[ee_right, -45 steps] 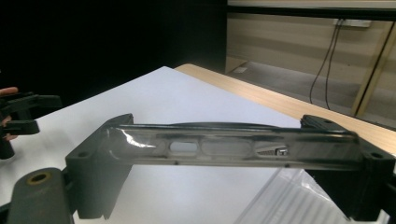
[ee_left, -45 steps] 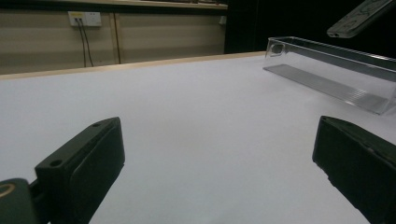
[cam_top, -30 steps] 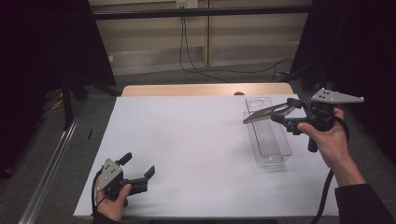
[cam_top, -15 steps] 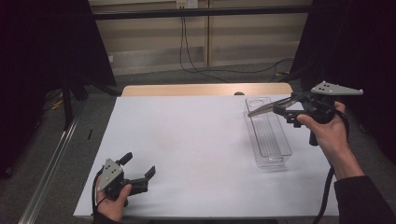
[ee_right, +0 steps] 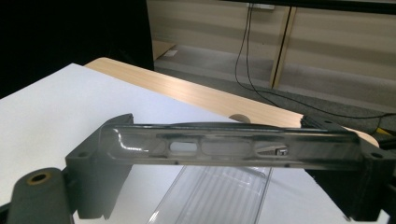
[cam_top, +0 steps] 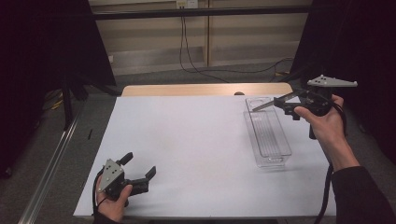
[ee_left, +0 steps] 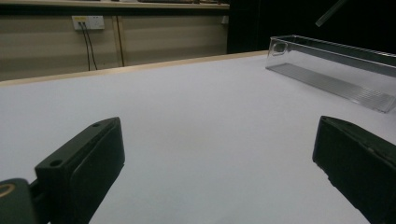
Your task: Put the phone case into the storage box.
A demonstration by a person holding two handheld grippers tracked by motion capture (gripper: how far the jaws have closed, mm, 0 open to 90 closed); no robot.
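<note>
Right tongs (cam_top: pixel 280 103): pinching a clear lid (ee_right: pixel 224 148), held above the far end of the tray (cam_top: pixel 267 135).
Left tongs (cam_top: pixel 139 169): spread wide, well apart from tray, low on desk (cam_top: pixel 196 140).

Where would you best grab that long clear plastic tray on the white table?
Probably by one long side wall of the long clear plastic tray, coming from above: it lies flat and open-topped, with thin upright walls that two jaws could pinch, one inside, one outside.

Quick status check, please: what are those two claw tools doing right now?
Right gripper shut on clear lid, above clear bin. Left gripper open, low near table edge. Path clear.
</note>
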